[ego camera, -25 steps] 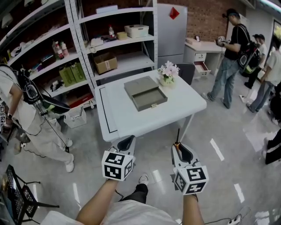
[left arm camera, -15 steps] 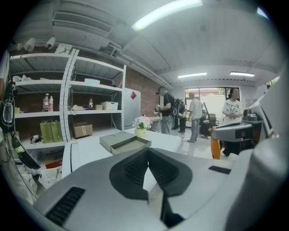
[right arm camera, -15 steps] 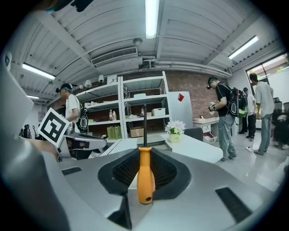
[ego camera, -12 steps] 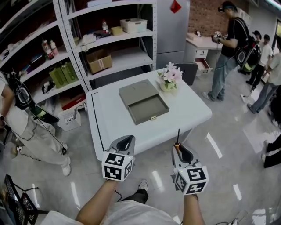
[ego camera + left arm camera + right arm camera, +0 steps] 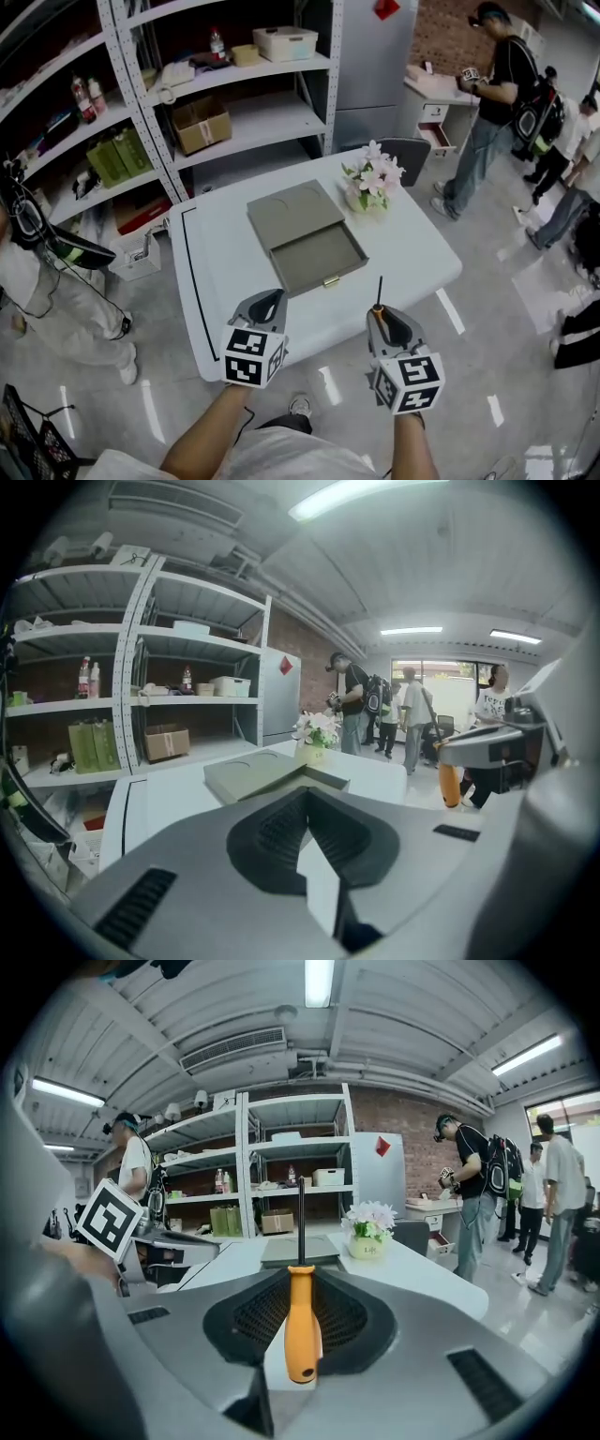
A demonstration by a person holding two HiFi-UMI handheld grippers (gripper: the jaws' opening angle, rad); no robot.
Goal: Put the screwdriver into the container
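The screwdriver [image 5: 300,1321] has an orange handle and a thin dark shaft [image 5: 379,291] that points forward. My right gripper [image 5: 383,317] is shut on its handle, in the air short of the table's near edge. The container [image 5: 305,239] is a flat grey box with an open drawer, lying in the middle of the white table [image 5: 216,281]. It shows straight ahead past the right gripper [image 5: 300,1274] as the container [image 5: 277,1252]. My left gripper [image 5: 262,307] hovers over the near table edge. In its own view the left gripper [image 5: 305,794] is shut with nothing in it, the container [image 5: 267,772] beyond.
A pot of pale flowers [image 5: 373,180] stands on the table just right of the container. Metal shelves [image 5: 187,94] with boxes and bottles stand behind the table. Several people [image 5: 492,103] stand at the right, and one person [image 5: 37,253] at the left.
The table and container have come nearer and now lie just ahead of both grippers. The right gripper keeps its hold on the screwdriver; the left stays shut.
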